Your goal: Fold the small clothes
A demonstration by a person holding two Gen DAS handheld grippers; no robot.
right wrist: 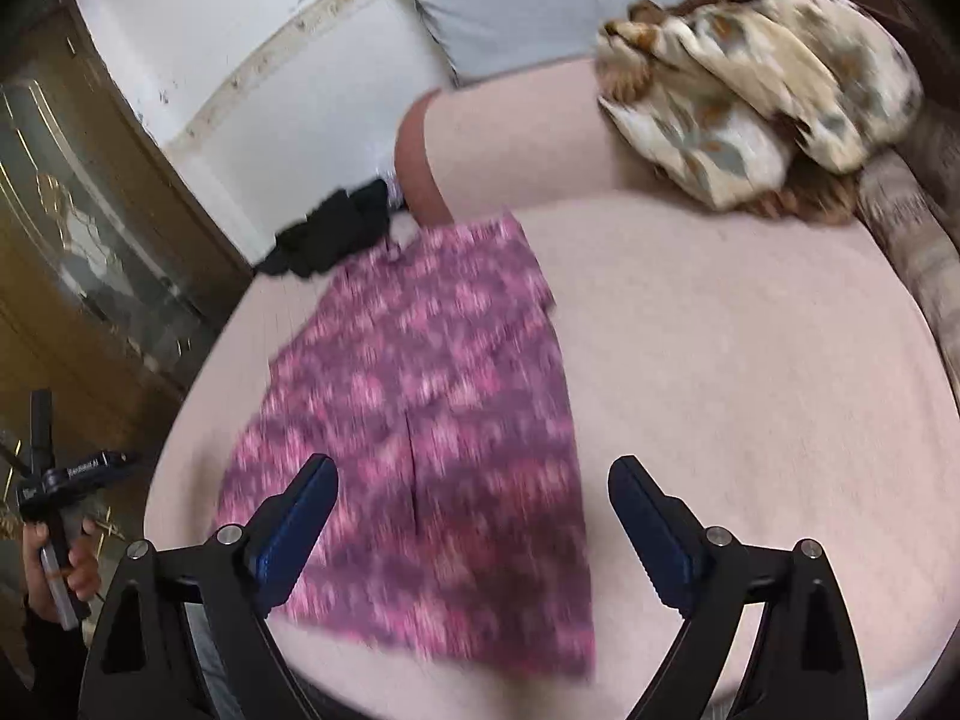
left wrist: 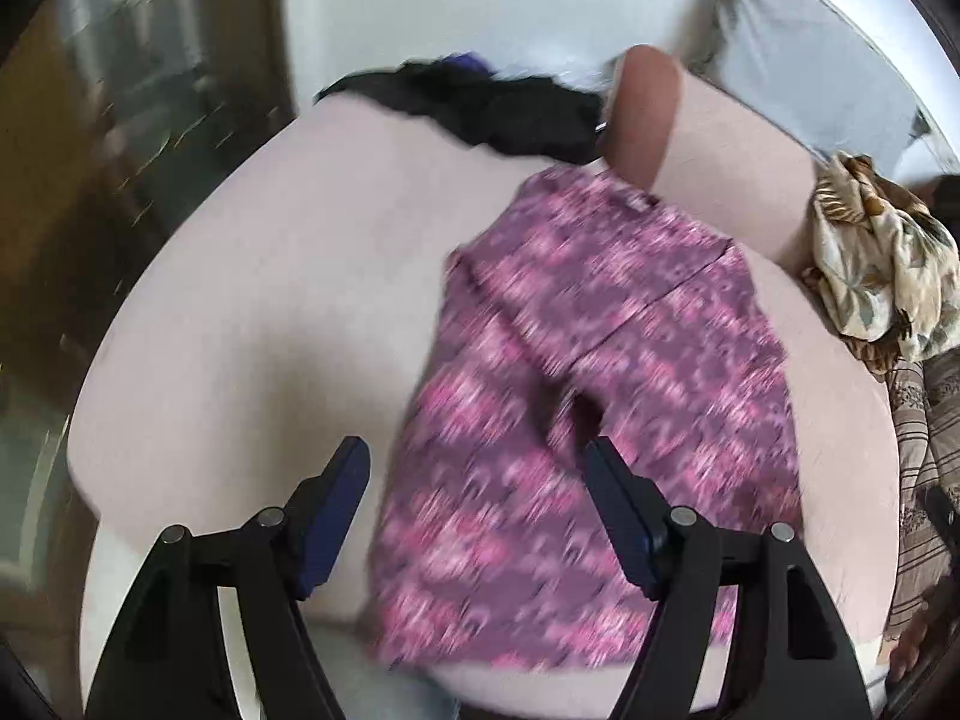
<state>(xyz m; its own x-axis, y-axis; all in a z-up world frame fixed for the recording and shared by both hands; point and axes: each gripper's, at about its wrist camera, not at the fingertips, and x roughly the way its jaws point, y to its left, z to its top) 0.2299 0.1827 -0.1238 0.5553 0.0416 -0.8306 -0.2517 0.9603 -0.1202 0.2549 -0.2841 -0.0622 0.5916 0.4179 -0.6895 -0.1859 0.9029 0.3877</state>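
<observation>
We see the pink-and-purple patterned garment lying flat on the pale pink bed sheet, roughly in the middle of the bed. It looks like small shorts or a skirt; motion blur hides the detail. A crease or slit runs down its middle in the right wrist view, so we judge one fold is probably laid already, but we cannot confirm how many.

Left gripper: fingers spread wide, nothing between them, hovering above the garment's near edge. Right gripper: fingers also spread, empty, over the garment's near right corner. No pad touches cloth in either view.

Still waiting: a dark pile of clothes at the far edge of the bed, beside a pinkish bolster, looks unfolded. A crumpled floral cloth sits far right; whether it belongs to the task we cannot tell. No stack of finished folded items shows anywhere.

Our read: early-to-middle, the current piece partly folded or just set down, more folds plus the dark pile left.
</observation>
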